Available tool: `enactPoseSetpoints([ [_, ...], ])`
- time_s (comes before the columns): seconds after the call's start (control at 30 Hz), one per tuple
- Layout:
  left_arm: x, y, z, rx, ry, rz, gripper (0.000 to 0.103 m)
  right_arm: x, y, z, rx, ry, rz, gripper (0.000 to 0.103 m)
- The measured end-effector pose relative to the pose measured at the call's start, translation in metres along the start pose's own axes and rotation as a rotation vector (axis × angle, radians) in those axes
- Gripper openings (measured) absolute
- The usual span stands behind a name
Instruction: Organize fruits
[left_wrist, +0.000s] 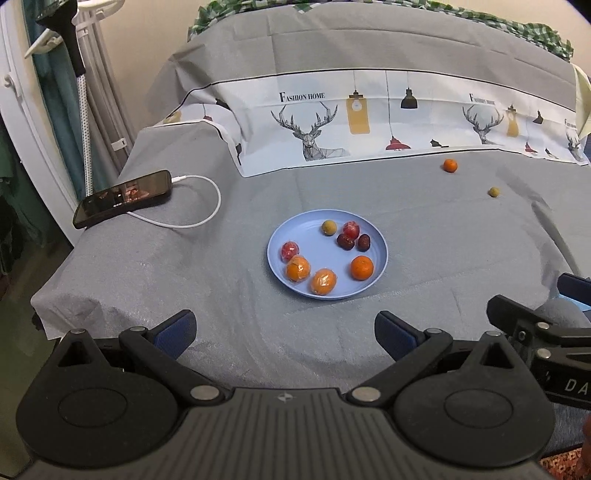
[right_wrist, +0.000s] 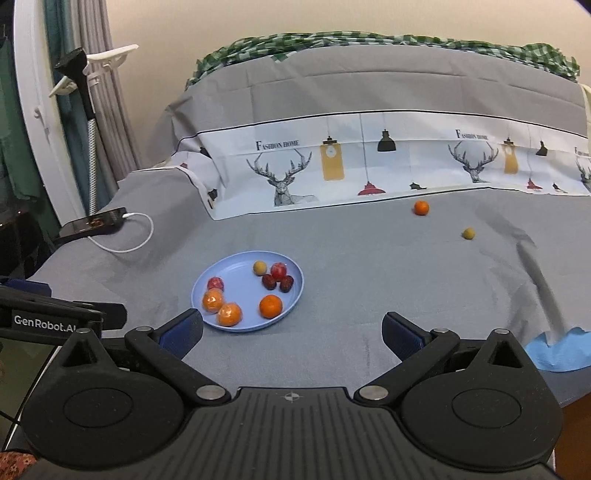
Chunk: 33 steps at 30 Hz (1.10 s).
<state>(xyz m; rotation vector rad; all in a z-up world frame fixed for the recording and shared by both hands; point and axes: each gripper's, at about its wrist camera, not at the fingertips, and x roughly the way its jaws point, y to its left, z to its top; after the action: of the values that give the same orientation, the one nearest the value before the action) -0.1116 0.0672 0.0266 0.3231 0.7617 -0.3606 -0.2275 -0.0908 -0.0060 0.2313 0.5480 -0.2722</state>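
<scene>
1. Nearest the cameras, over the grey-clothed tabletop (right_wrist: 332, 236): left gripper (left_wrist: 285, 334) with fingers spread wide, nothing between them; right gripper (right_wrist: 291, 334) likewise at full spread and empty. Both poised back from the fruit.
2. Just beyond, round pale-blue plastic plate (left_wrist: 295, 229), already loaded: three oranges (left_wrist: 362, 267), two of them in clear wrap, two red wrapped fruits (left_wrist: 290, 250), two dark red dates (left_wrist: 364, 242) touching each other, one small yellow-green fruit (left_wrist: 328, 227).
3. Farther back and well apart from the plate, towards the right: small loose orange (right_wrist: 421, 207) and small loose yellow-green fruit (right_wrist: 468, 233), both lying on the cloth.
4. Judged from this: most of the sorting done; two strays left to fetch, the right gripper closer to them.
5. Far left edge: black phone (left_wrist: 123, 197) on a white charging cable (left_wrist: 207, 206), clear of the work.
</scene>
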Motion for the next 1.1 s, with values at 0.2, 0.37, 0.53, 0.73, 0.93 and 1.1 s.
enactPoseSetpoints([
  [0.2,0.002,0.003,0.002,-0.011,0.0,0.005,0.103,0.001,0.003,0.0,-0.026,-0.002,0.024,0.102],
  [0.37,0.012,0.004,0.006,-0.017,0.023,0.008,0.103,0.008,0.006,-0.001,-0.052,0.015,0.051,0.102],
  [0.53,0.027,0.002,0.007,-0.01,0.062,0.013,0.103,0.02,0.003,-0.001,-0.052,0.031,0.083,0.102],
  [0.73,0.048,-0.001,0.007,-0.002,0.124,0.024,0.103,0.05,-0.008,-0.006,0.02,0.119,0.104,0.102],
  [0.93,0.074,-0.012,0.016,0.014,0.183,0.032,0.103,0.077,-0.024,-0.006,0.084,0.175,0.099,0.102],
  [1.1,0.103,-0.031,0.037,0.016,0.229,-0.001,0.103,0.1,-0.054,-0.001,0.166,0.18,0.007,0.102],
])
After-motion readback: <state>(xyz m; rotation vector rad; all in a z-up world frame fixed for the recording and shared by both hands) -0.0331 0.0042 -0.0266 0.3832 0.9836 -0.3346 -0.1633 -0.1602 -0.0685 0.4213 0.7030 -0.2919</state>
